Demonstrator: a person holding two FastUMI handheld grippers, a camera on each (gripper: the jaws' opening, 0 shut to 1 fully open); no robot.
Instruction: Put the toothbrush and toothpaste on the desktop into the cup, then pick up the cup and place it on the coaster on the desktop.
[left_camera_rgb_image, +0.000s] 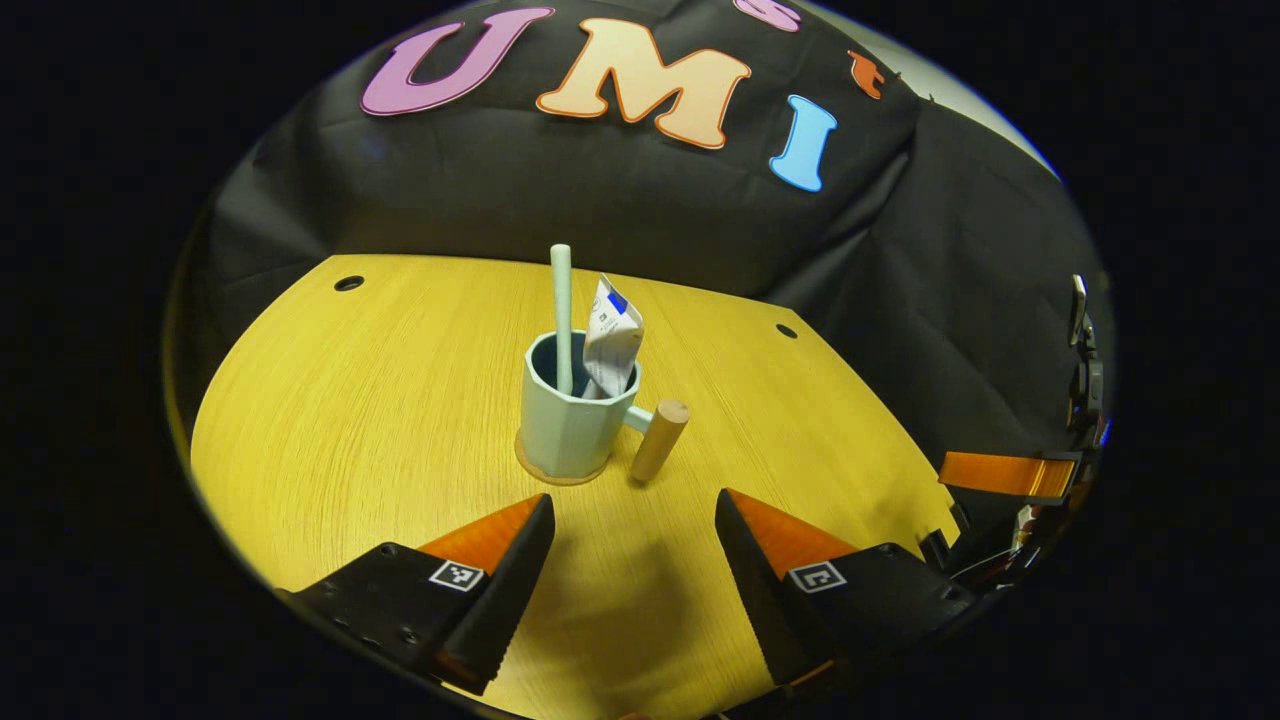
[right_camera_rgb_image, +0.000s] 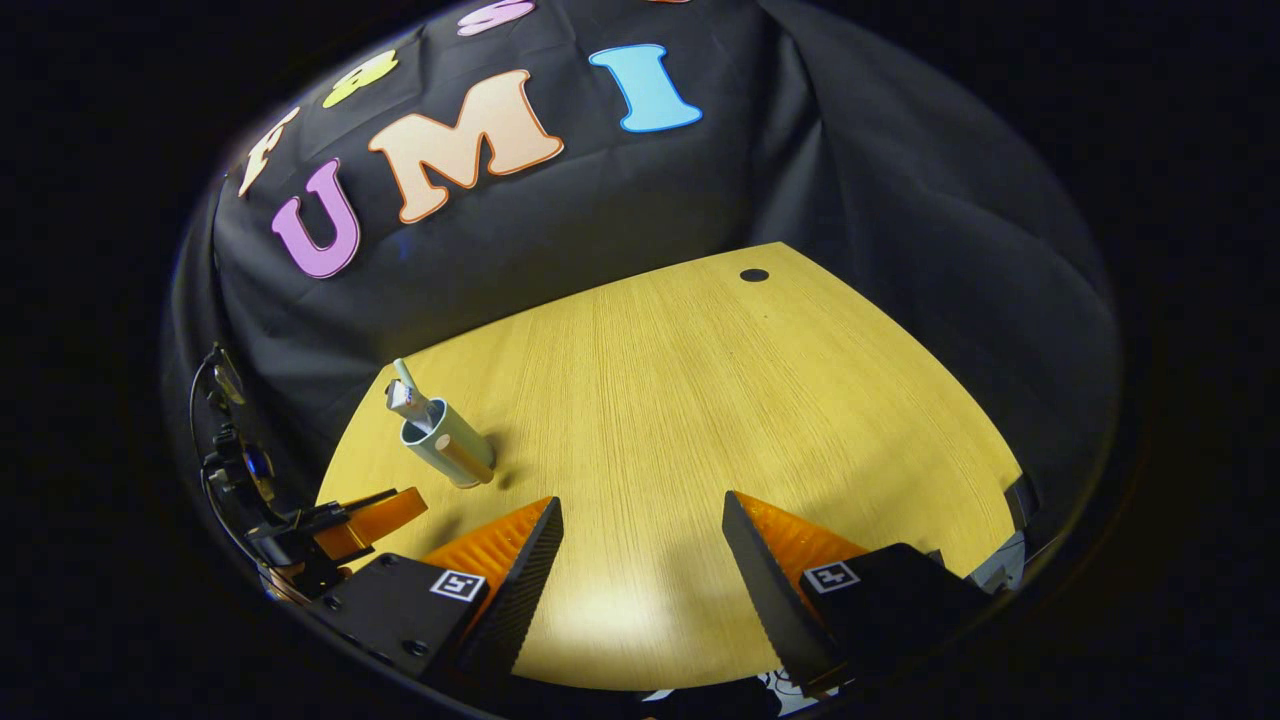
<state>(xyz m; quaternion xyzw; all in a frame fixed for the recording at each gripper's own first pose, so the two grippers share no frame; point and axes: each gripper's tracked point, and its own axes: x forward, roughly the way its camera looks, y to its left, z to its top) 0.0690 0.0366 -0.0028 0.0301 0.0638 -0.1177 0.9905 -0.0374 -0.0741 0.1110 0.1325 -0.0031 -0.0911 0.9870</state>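
Note:
A pale green cup (left_camera_rgb_image: 570, 425) with a wooden handle (left_camera_rgb_image: 659, 440) stands upright on a round coaster (left_camera_rgb_image: 540, 472) in the middle of the wooden desktop (left_camera_rgb_image: 380, 400). A pale green toothbrush (left_camera_rgb_image: 561, 310) and a white toothpaste tube (left_camera_rgb_image: 612, 340) stick up out of the cup. In the left gripper view, my left gripper (left_camera_rgb_image: 635, 520) is open just in front of the cup, not touching it. In the right gripper view, the cup (right_camera_rgb_image: 448, 445) is far left, and my right gripper (right_camera_rgb_image: 640, 525) is open over bare desktop, holding nothing.
Cable holes (left_camera_rgb_image: 349, 283) (left_camera_rgb_image: 786, 330) sit near the desktop's far edge, another hole (right_camera_rgb_image: 754, 275) in the right gripper view. The other gripper shows at the right edge (left_camera_rgb_image: 1010, 475) of the left gripper view and at the left edge (right_camera_rgb_image: 330, 530) of the right gripper view.

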